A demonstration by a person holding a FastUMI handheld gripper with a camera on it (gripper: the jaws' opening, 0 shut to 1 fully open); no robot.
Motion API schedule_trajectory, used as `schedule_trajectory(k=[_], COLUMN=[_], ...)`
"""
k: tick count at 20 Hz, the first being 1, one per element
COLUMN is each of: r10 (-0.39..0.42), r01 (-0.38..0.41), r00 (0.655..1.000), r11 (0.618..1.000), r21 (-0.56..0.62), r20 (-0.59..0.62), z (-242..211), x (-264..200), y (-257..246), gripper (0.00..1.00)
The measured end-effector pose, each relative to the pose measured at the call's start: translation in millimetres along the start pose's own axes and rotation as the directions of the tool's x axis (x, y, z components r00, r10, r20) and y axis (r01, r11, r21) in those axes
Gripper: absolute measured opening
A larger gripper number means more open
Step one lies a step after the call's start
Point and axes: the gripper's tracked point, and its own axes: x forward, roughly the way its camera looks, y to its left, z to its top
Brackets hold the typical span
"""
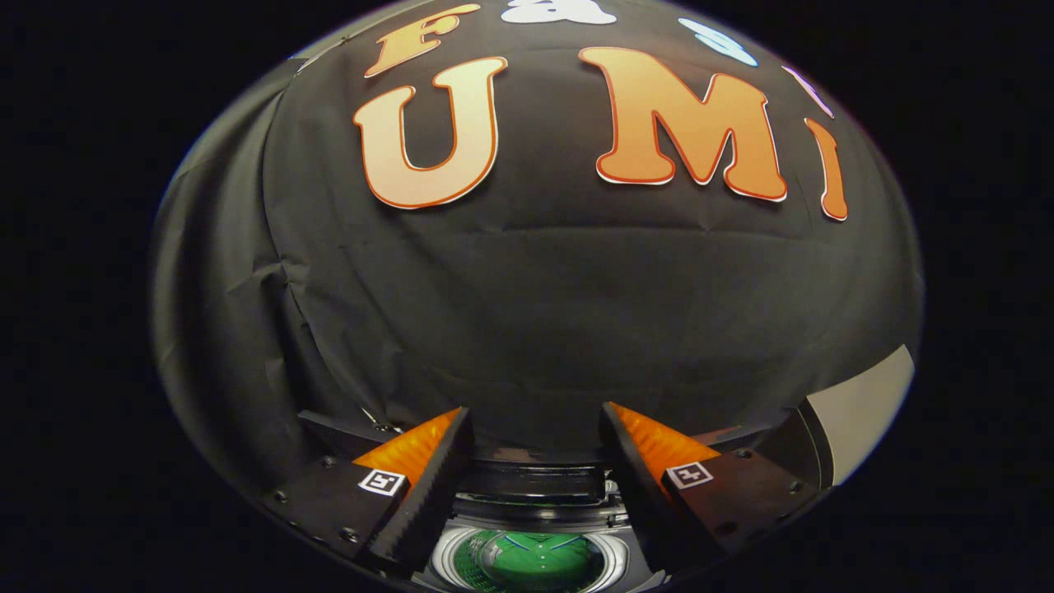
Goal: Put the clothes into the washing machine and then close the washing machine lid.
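Note:
My gripper is open, with a wide gap and nothing between the fingers. It is raised and faces the black cloth wall. Low down between the fingers lies the washing machine's round opening with a pale ring around it. Something green sits inside the tub; I cannot tell whether it is cloth or the tub's own bottom. A dark band of the machine runs behind the opening, just beyond the fingers. The opening is uncovered.
The black cloth wall stands close ahead beyond the fingers. A pale grey panel rises to the right of the right finger, next to a dark edge.

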Motion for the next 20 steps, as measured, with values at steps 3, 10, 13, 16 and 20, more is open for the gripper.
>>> schedule_trajectory(k=[3, 10, 13, 16, 20], r10=[-0.020, -0.055, -0.060, -0.063, -0.065], r01=[0.020, 0.056, 0.061, 0.064, 0.067], r00=[1.000, 0.997, 0.996, 0.995, 0.994], r11=[1.000, 0.998, 0.998, 0.998, 0.998], r21=[-0.016, -0.012, -0.017, -0.015, -0.019], r20=[0.013, 0.054, 0.068, 0.079, 0.090], z=[-7.6, -18.9, -23.5, -29.0, -34.7], x=[-17.7, -42.1, -51.2, -59.8, -67.3], y=[0.0, 3.2, 4.6, 5.4, 6.8], gripper=[0.99, 0.99, 0.99, 0.99, 0.99])
